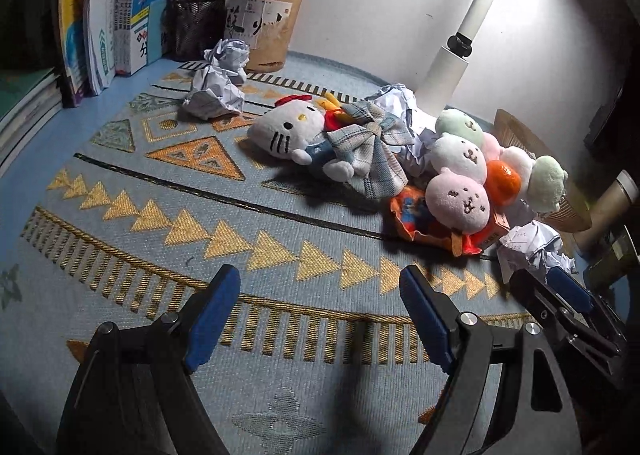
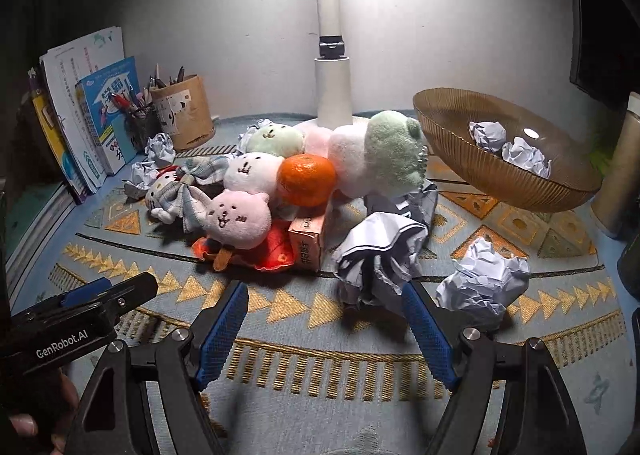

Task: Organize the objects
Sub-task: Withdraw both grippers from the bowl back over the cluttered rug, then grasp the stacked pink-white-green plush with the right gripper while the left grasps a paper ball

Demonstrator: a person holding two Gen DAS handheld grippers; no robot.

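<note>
Both the left hand-held gripper (image 1: pixel 320 287) and right hand-held gripper (image 2: pixel 326 301) hang wide and empty above the bench (image 2: pixel 280 407). Plush toys (image 2: pixel 240 215) and an orange (image 2: pixel 306 179) pile at twelve o'clock; the amber bowl (image 2: pixel 520 183) sits at two o'clock.

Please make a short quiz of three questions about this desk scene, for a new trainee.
1. True or false: the amber bowl already holds crumpled paper balls.
2. What does the orange fruit rest among? A) pens B) plush toys C) books
3. Fill in: the jaws of the left gripper and the right gripper are both ____, with nothing between them.

Key:
1. True, two balls lie inside.
2. B, among round plush toys.
3. Open.
</note>
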